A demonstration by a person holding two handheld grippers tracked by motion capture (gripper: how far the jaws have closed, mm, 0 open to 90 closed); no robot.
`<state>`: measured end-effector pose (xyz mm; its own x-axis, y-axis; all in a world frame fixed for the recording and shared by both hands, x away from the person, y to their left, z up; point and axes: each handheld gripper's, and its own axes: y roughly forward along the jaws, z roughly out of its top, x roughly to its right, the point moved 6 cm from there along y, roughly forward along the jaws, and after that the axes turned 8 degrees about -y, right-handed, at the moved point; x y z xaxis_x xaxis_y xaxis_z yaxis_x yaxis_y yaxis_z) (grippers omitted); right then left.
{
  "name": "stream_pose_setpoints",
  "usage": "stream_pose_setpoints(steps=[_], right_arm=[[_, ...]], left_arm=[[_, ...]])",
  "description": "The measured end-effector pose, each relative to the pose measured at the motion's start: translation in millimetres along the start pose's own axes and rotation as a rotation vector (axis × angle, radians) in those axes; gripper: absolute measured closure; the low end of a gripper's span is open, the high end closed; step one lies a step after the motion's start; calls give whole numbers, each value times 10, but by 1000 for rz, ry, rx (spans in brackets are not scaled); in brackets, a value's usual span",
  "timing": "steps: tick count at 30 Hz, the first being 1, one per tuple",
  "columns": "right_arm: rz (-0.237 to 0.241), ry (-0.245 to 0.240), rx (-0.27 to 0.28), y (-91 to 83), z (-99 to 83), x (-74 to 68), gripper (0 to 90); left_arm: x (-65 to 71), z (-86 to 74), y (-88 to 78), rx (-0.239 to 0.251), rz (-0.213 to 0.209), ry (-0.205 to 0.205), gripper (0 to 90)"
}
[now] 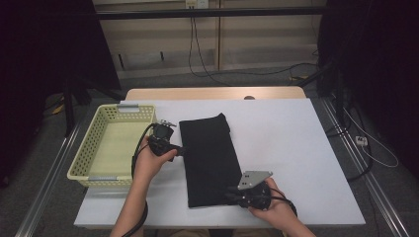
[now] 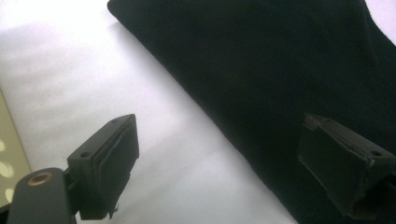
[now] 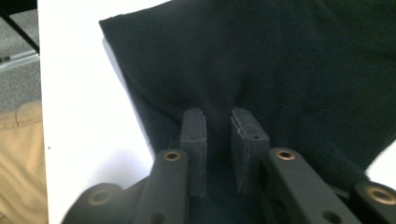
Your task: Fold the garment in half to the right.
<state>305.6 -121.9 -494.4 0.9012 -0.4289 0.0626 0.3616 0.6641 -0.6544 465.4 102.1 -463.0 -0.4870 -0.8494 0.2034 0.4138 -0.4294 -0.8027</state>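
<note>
Black cloth (image 1: 208, 159) lies folded into a long strip on the white table (image 1: 291, 148), roughly mid-table, its long axis running from the far side toward the person; all places below are given relative to it. High view: yellow perforated basket (image 1: 111, 144) stands well to the cloth's left, apart from it. Left gripper (image 1: 179, 150) is held at the cloth's left long edge, about halfway along. Right gripper (image 1: 232, 193) sits at the cloth's near right corner, with its grey three-cornered plate (image 1: 254, 178) on top and the person's right hand (image 1: 271, 202) wrapped around the body. From this height the jaw spacing of either gripper is too small to read. Left gripper view settles the left one: left gripper (image 2: 219, 163) stands wide, one jaw over bare table just off the cloth's edge, the other over the cloth (image 2: 280, 84); whether the pads touch the fabric cannot be told. A sliver of the basket (image 2: 7, 158) shows at that frame's left margin. Right gripper view settles the other: right gripper (image 3: 217, 135) is narrow, a raised fold of the cloth (image 3: 261, 70) bunched between the pads and pinched there, with the cloth's corner lifting slightly off the table (image 3: 79, 116) beside it.
</note>
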Motion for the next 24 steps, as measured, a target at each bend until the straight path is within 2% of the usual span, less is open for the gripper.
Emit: stream_pose_setpoints(steps=[5, 8, 11, 13, 15, 18, 20, 22, 24], right_arm=[[28, 23, 54, -64, 136, -76, 785], [50, 13, 33, -17, 146, -153, 779], [78, 18, 12, 35, 65, -183, 708], [83, 28, 23, -11, 45, -171, 624], [76, 35, 32, -94, 42, -130, 578], [29, 57, 76, -247, 77, 1, 546], [-21, 76, 98, -322, 88, 127, 542], [-79, 92, 91, -332, 59, 264, 550], [-113, 114, 79, -273, 11, 369, 571]], left_arm=[[6, 13, -25, 12, -1, -2, 134], [1, 9, -22, 10, -1, -1, 134], [6, -5, -13, 1, -1, 3, 134], [3, -11, -13, -5, 1, 6, 134], [4, -11, -11, -5, 3, 5, 134], [12, -6, -11, -3, 3, 7, 134], [21, 0, -15, -1, 1, 11, 134], [24, 6, -17, 0, 0, 9, 134], [27, 12, -11, 7, 0, -2, 134]])
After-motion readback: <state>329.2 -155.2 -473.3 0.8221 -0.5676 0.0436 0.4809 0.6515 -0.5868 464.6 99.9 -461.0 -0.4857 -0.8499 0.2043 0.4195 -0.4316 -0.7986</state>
